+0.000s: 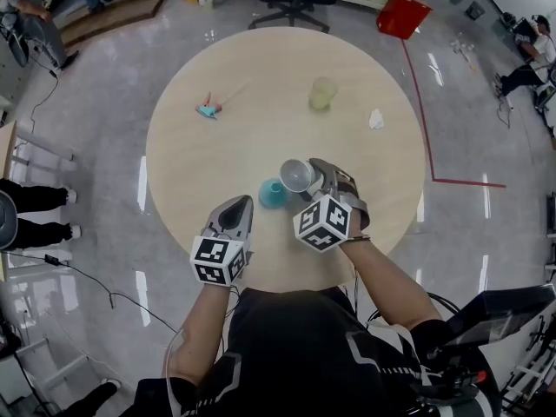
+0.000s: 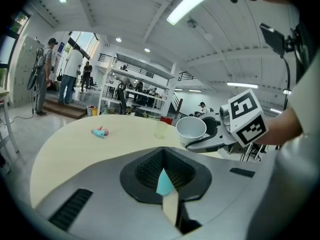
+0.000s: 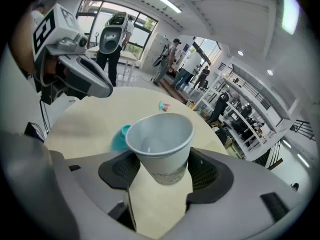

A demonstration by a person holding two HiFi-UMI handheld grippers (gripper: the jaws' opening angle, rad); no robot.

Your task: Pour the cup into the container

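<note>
My right gripper (image 1: pixel 309 181) is shut on a white paper cup (image 1: pixel 296 175), its jaws standing wide around the cup's wall (image 3: pixel 162 146). The cup tips to the left, mouth toward a small teal container (image 1: pixel 272 195) on the round table (image 1: pixel 261 137). In the right gripper view the teal container (image 3: pixel 120 137) sits just left of and below the cup's rim, and the cup's inside shows only pale. My left gripper (image 1: pixel 236 207) is shut and empty, hanging just left of the container, with a sliver of teal (image 2: pixel 164 182) showing past its closed jaws.
A yellowish translucent cup (image 1: pixel 322 93) stands at the table's far right. A small teal and pink object (image 1: pixel 208 109) lies at the far left, and a crumpled white scrap (image 1: pixel 376 119) near the right edge. A red bin (image 1: pixel 403 12), an office chair and people stand on the floor beyond.
</note>
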